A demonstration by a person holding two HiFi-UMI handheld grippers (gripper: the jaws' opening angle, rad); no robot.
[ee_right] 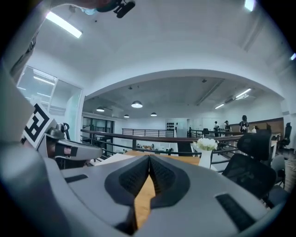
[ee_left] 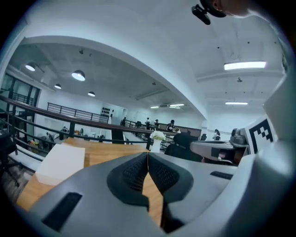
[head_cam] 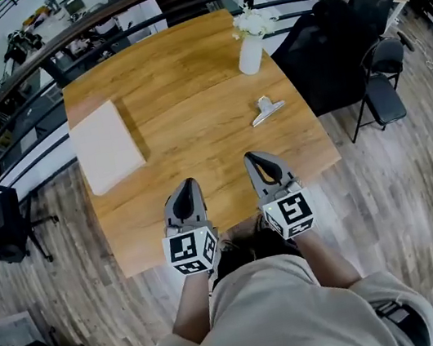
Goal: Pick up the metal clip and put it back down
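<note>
The metal clip lies flat on the wooden table toward its right side, in front of the vase. Both grippers hover side by side over the table's near edge, well short of the clip. My left gripper is shut with nothing in it; its dark pads meet at the tips in the left gripper view. My right gripper is likewise shut and empty. Both point almost level across the table. The clip does not show in either gripper view.
A white vase with white flowers stands at the table's far right. A flat white box lies on the left side. A dark railing runs behind the table. Black chairs stand to the right.
</note>
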